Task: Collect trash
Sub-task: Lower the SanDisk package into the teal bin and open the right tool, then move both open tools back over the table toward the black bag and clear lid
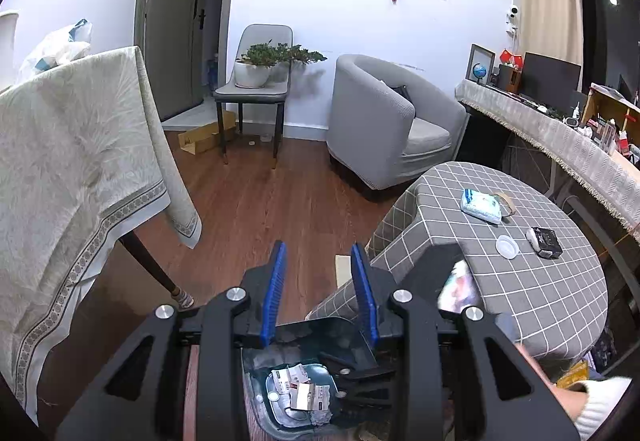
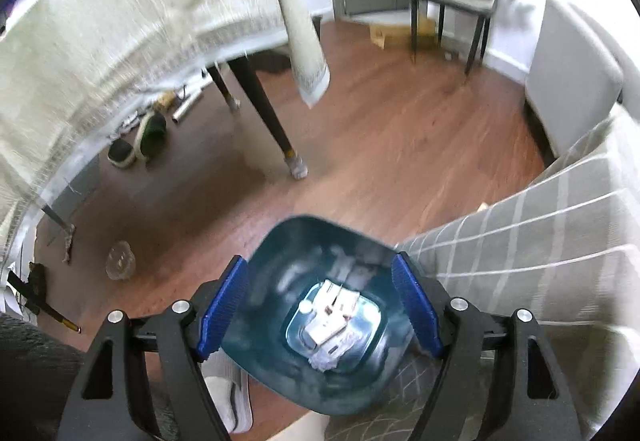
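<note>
While both tools hang over the bin, nothing is gripped.
left hand-held gripper (image 1: 320,289): narrow, jaws nearly together, empty.
right hand-held gripper (image 2: 320,307): wide, empty, above the bin mouth.
bin (image 2: 280,253): dark teal, on the floor beside the checked surface (image 1: 540,281).
trash (image 2: 332,307): white paper scraps at the bin bottom.
surface items: tissue pack (image 1: 480,206), white lid (image 1: 507,247).
</note>
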Tool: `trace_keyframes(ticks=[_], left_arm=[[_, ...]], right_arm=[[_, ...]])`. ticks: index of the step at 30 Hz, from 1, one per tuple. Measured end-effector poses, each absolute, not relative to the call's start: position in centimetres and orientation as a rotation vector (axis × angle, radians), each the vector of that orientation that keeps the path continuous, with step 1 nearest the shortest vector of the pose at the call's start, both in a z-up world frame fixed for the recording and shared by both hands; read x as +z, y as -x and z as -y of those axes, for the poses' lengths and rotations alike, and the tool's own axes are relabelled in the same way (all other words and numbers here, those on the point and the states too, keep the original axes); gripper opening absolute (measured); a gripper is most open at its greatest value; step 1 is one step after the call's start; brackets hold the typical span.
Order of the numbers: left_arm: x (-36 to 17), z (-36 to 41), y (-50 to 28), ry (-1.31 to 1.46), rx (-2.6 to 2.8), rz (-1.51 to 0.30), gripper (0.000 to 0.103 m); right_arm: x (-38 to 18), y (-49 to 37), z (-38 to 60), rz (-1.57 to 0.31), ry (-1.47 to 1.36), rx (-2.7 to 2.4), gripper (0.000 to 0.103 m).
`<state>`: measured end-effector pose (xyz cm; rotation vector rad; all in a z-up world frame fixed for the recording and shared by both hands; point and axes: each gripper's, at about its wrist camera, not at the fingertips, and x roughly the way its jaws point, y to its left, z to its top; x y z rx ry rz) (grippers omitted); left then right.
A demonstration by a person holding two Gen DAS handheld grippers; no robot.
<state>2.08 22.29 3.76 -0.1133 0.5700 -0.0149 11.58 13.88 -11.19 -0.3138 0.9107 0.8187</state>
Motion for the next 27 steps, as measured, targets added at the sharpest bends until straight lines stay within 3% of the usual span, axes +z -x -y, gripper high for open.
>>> trace_keyframes(ticks=[5, 7, 11, 13, 18, 22, 27], left_arm=[[3.8, -21.2, -2.7, 0.108, -0.039, -0.566, 0.037], [3.9, -20.5, -3.0, 0.106, -0.051, -0.559, 0.045], [4.3, -19.1, -3.5, 0.114, -0.07, -0.53, 0.052], [4.6, -18.7, -3.7, 0.132, -0.087, -0.516, 0.061], [4.1, -17.1, -4.9, 0.124, -0.094, -0.531, 0.066], [3.7, -15.6, -5.5, 0.113, -0.099, -0.532, 0.08], [3.1, -13.7, -6.4, 0.097, -0.114, -0.539, 0.083]], right_arm=[[-8.5, -11.6, -11.3, -0.867, 0.261, 0.812, 0.079], [-7.5, -11.7, -10.5, -0.85, 0.248, 0.83, 0.079], [-5.6, -11.5, -8.6, -0.794, 0.23, 0.804, 0.081], [-4.6, -11.6, -7.3, -0.764, 0.211, 0.79, 0.082], [-2.6, -12.1, -3.9, -0.695, 0.222, 0.709, 0.086], [-2.2, -12.6, -1.2, -0.673, 0.214, 0.653, 0.091], [-2.0, -13.5, 2.4, -0.673, 0.172, 0.567, 0.092]])
